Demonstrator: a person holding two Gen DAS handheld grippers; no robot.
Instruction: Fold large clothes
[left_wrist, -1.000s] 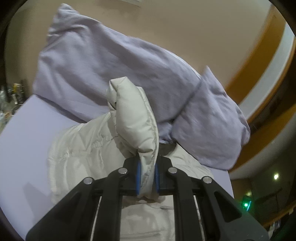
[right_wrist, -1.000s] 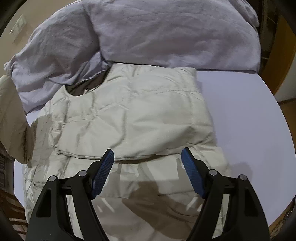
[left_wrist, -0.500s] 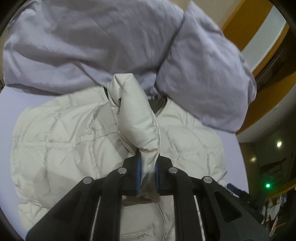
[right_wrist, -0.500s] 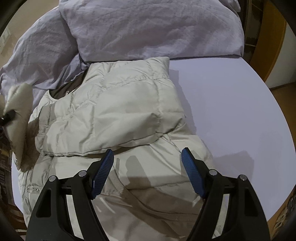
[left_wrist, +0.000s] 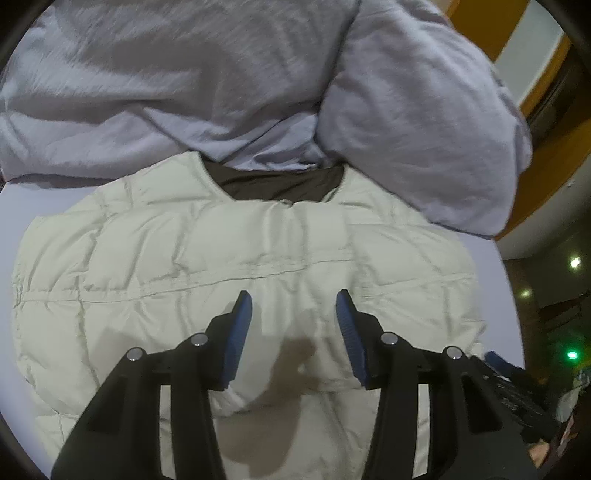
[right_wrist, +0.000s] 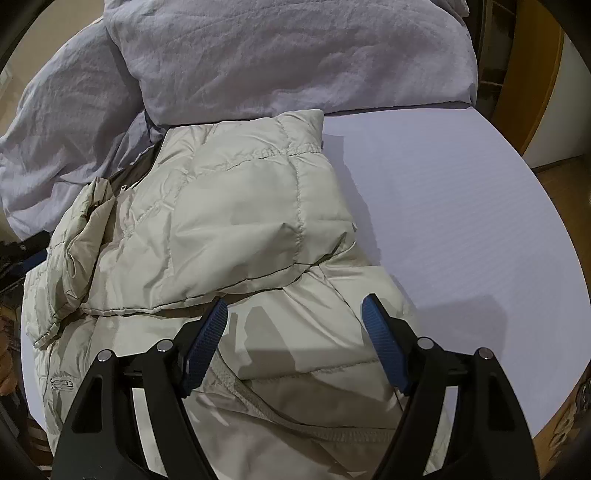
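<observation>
A cream quilted puffer jacket (left_wrist: 207, 258) lies flat on the pale bed sheet (right_wrist: 443, 206), its dark inner collar (left_wrist: 280, 184) toward the pillows. Both sleeves are folded in over its chest; the right one (right_wrist: 229, 206) shows plainly in the right wrist view. My left gripper (left_wrist: 293, 299) hovers over the jacket's middle with its jaws opening and nothing between the blue pads. My right gripper (right_wrist: 295, 306) stands open just above the jacket's lower right part, beside the folded sleeve's edge, holding nothing.
Two lilac pillows (left_wrist: 166, 81) (left_wrist: 417, 122) lie against the head of the bed, touching the jacket's collar. Bare sheet stretches to the right of the jacket. A wooden frame and floor (right_wrist: 546, 110) border the bed on the right.
My left gripper carried the sleeve down over the jacket's chest, then opened and let it go. The sleeve now lies flat. The right gripper stayed open and hardly moved.
</observation>
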